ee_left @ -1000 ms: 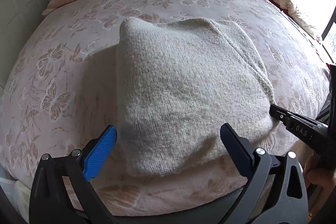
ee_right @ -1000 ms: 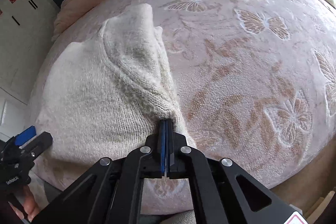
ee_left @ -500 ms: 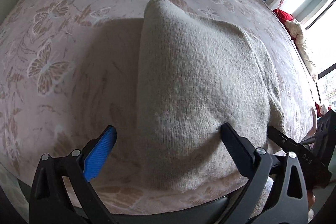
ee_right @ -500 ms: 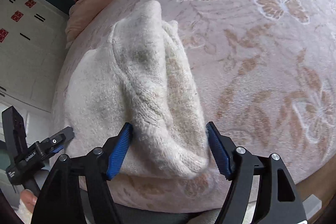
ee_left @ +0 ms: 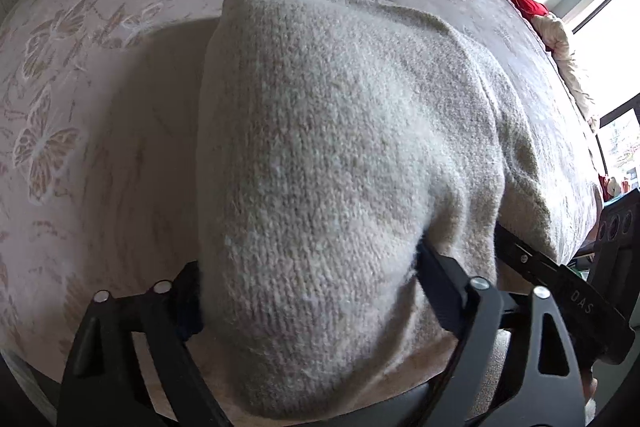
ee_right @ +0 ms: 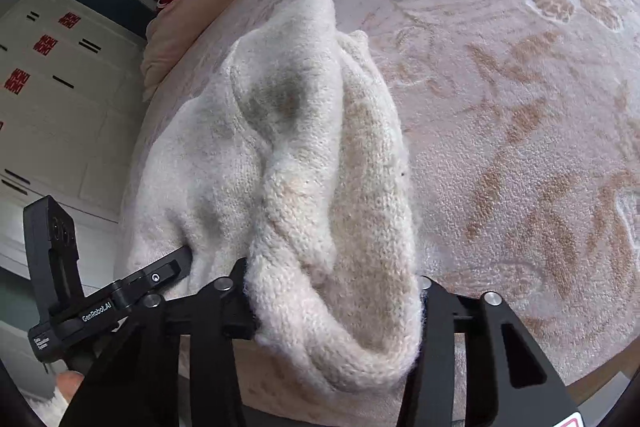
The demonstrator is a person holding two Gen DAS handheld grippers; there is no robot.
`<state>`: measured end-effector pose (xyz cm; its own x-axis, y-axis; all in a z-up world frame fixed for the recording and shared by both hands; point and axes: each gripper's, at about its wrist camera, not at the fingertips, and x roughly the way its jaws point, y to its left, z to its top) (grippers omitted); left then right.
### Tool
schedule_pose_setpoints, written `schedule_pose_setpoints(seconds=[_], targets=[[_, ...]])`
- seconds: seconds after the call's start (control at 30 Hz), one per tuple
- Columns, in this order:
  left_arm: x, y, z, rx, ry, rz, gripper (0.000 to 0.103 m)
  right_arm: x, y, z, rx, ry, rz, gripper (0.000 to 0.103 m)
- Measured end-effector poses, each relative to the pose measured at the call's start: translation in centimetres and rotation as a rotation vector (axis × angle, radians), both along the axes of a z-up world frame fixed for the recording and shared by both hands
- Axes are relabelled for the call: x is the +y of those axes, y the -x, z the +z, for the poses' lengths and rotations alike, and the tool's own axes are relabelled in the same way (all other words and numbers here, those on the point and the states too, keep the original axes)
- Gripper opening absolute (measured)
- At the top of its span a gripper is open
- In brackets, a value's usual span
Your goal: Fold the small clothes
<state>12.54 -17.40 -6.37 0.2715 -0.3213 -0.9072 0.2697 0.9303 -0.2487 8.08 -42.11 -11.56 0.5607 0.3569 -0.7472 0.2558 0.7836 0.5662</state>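
Left hand-held gripper (ee_left: 308, 291) & right hand-held gripper (ee_right: 334, 301), jaws wide, each straddle folded cream knit sweater (ee_left: 340, 155) on bed (ee_right: 520, 107); grip unclear.

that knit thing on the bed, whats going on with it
A person is folding a cream, fuzzy knit garment on a bed covered by a pink butterfly-patterned blanket, with a set of tongs in each hand. The left tongs straddle the garment's near edge, and the right tongs have a thick bunched fold between their fingers. Both look partly closed around the knit, which lies humped, not yet flat.
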Motion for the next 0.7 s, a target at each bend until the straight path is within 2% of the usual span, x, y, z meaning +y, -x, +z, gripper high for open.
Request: schedule_pose_setpoints(seconds=[0.1, 0.2, 0.4, 0.7], targets=[[-0.3, 0.6, 1.7, -0.039, -0.024, -0.032, 0.053, 0.8, 0.5, 2.0, -0.032, 0.009, -0.015, 0.029], [0.1, 0.9, 3.6, -0.065, 0.002, -0.044, 0.047, 1.4, 1.1, 4.4, -0.076, -0.001, -0.026, 0.026], [2.5, 2.2, 8.4, -0.124, 0.072, -0.038, 0.045, 3.4, 3.4, 10.5, -0.188, 0.009, 0.004, 0.025], [6.1, 5.8, 16.1, -0.241, 0.117, -0.065, 0.046, 8.7, 7.0, 20.1, -0.357, 0.078, 0.065, 0.024]])
